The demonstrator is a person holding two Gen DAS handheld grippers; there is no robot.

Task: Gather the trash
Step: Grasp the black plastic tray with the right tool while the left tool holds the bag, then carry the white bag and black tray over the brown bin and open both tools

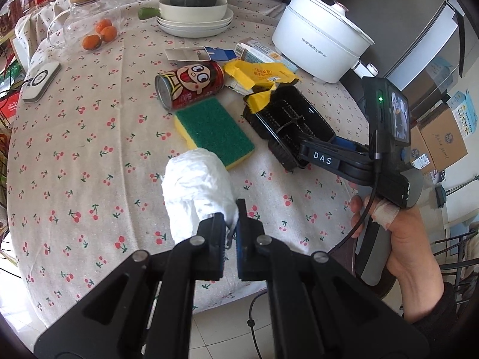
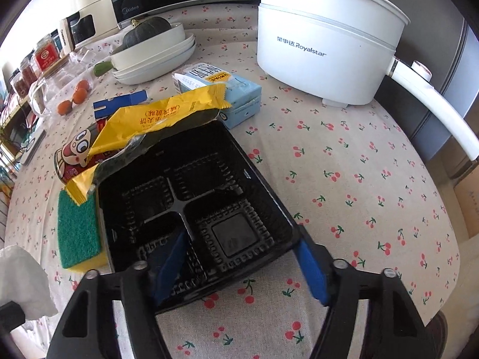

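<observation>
White tissue wad [image 1: 199,190]: crumpled, pinched at its near end by the left tool [image 1: 230,224], jaws closed tight on it; held over the tabletop's near edge.
Black plastic tray [image 2: 191,197]: four compartments, sits toward the right edge of the tabletop [image 1: 74,161]; its near right corner lies between the fingers of the right tool [image 2: 239,264].
Right tool state: jaws partly open; left blue pad [image 2: 169,264] inside the tray, right pad outside the wall; cannot tell whether the pads press on it.
Yellow wrapper [image 2: 158,122]: torn, draped over the tray's far left corner.
Red can [image 1: 190,85]: on its side, touching the far end of the sponge.
Green sponge [image 1: 214,131]: flat, yellow underside, just left of the tray.
Blue carton [image 2: 221,95]: beyond the wrapper, near the white pot.
White electric pot [image 2: 323,39]: far right corner region, handle pointing past the edge.
Stacked dishes with squash [image 1: 194,15]: far edge.
Oranges [image 1: 100,34]: far left, beside a glass jar [image 1: 80,18].
</observation>
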